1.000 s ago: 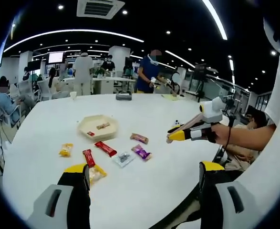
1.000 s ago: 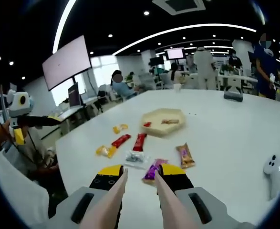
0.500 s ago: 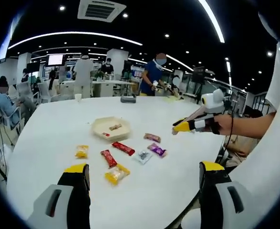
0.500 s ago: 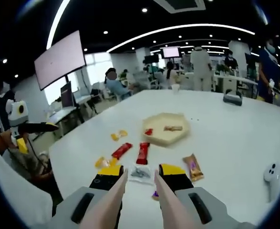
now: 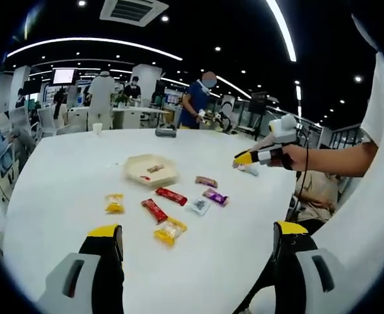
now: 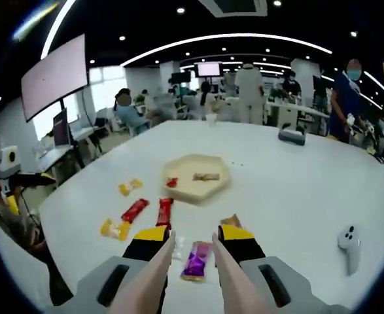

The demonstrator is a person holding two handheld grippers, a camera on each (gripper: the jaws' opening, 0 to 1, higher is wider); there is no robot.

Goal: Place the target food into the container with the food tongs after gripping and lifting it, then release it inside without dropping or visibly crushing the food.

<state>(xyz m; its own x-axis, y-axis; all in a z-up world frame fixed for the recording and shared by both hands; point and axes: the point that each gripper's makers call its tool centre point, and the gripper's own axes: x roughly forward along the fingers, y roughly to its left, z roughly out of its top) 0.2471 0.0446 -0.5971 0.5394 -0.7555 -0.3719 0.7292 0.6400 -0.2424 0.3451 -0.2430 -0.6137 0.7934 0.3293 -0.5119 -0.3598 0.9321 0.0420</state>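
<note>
Half a second ago the clear packet sat framed between the tong arms in the right gripper view; now the purple snack packet [image 6: 197, 260] lies there instead, so the right gripper [image 6: 188, 241] has swung toward that packet. That suggests the purple packet is the food being lined up for pickup, though nothing is gripped yet and the lift and transfer are all still to do.

The purple packet lies flat on the white table [image 6: 290, 190], framed between the two pale tong arms [image 6: 154, 278] that run forward along the right gripper's jaws. The arms stand apart with a gap between them and hold nothing; whether their tips have reached the packet's level is hard to tell, since the fisheye flattens depth here. The clear packet [image 6: 178, 246] lies just beside it, partly hidden by the jaw, and a brown packet [image 6: 231, 221] peeks out by the other jaw.

The hexagonal tray [image 6: 196, 177], already holding a couple of snacks, sits further out, with two red bars [image 6: 164, 210] between it and the tongs and yellow packets [image 6: 130, 187] off to the side.

The left gripper [image 5: 198, 239] hangs well back from the table edge, jaws wide apart and empty; in its view the right gripper [image 5: 249, 157] is above the far side of the table.
</note>
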